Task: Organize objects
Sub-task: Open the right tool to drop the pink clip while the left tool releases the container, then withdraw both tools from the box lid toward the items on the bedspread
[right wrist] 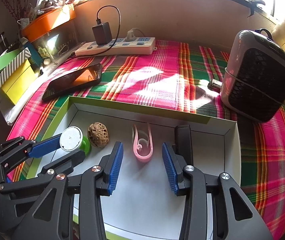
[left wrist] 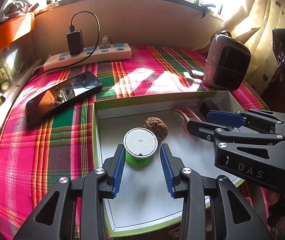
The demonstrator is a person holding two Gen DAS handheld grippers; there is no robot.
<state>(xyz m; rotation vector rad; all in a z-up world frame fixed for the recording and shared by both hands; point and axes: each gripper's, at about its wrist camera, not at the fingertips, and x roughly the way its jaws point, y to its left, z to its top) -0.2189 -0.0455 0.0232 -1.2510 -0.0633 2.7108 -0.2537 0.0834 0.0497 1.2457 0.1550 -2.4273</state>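
Shallow white cardboard box [left wrist: 182, 206] on the plaid-covered bench holds everything. Left tool [left wrist: 142, 150] stands partly open around green white-topped spool [left wrist: 140, 146]; right tool [right wrist: 142, 150] partly open around pink plastic clip [right wrist: 142, 146], gripping nothing.

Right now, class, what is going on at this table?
A person is sorting small things into a shallow white box on a plaid cloth. The left hand-held gripper stands open around a green spool, its right pad clear of it. The right hand-held gripper stands open around a pink clip without pressing it. A walnut lies between the two. A phone remains outside the box.
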